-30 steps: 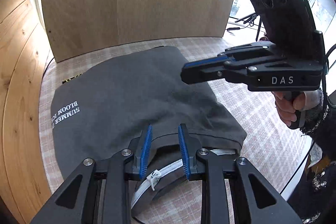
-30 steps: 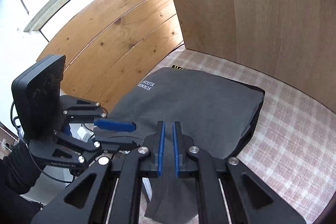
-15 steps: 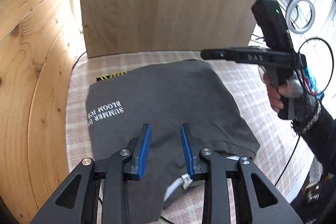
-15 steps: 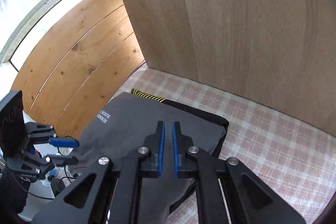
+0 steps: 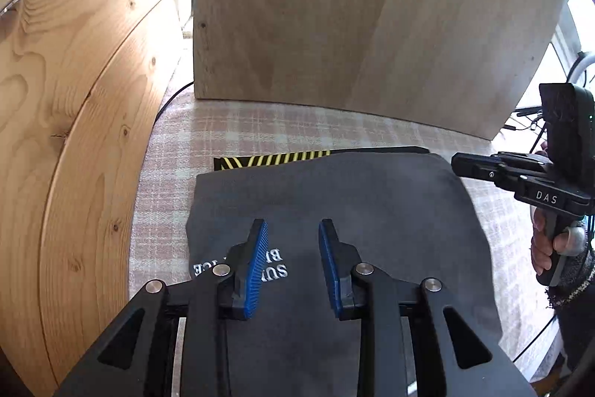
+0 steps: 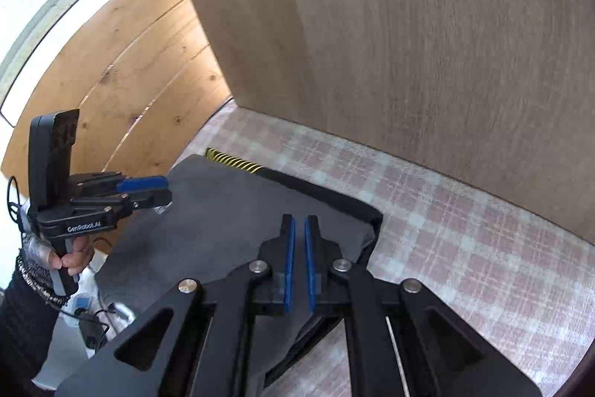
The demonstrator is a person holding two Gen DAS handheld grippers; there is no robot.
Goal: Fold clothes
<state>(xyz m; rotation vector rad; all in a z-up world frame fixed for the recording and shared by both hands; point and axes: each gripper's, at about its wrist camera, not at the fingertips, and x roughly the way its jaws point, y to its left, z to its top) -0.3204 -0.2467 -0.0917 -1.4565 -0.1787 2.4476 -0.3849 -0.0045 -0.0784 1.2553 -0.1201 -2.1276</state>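
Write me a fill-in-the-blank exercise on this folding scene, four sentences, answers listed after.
1. The folded garment is dark ____.
2. It lies on a ____-patterned tablecloth.
3. The lettering printed on it is ____.
4. A strip striped black and ____ peeks out behind the garment.

Answers: grey; checked; white; yellow
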